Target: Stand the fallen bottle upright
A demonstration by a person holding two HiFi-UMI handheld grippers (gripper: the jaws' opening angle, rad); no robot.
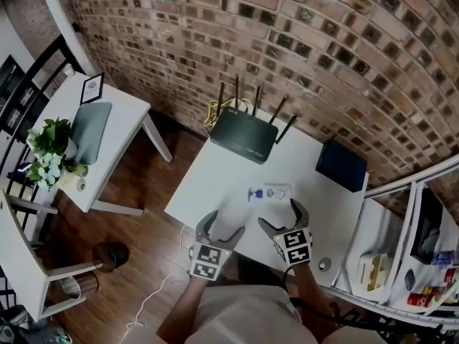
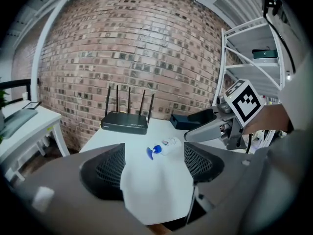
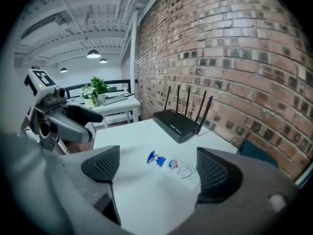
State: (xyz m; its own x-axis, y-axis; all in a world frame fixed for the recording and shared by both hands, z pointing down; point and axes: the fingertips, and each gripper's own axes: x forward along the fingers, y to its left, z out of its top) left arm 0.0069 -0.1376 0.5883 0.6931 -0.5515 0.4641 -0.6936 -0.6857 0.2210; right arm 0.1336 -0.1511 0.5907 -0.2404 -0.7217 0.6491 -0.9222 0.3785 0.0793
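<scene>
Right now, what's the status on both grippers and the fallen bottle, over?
Left gripper open, empty. Right gripper open, empty. Bottle on its side on the table, untouched, just ahead of both. Nothing between; router sits behind it.

We see the bottle (image 1: 271, 192) lying on its side on the white worktop (image 1: 208, 185), a little right of centre in the head view. It is small, with a pale see-through body and a printed label. Its blue pump head (image 1: 254, 194) points toward the left of the frame, and its base points right. Its full length rests flat on the surface.
</scene>
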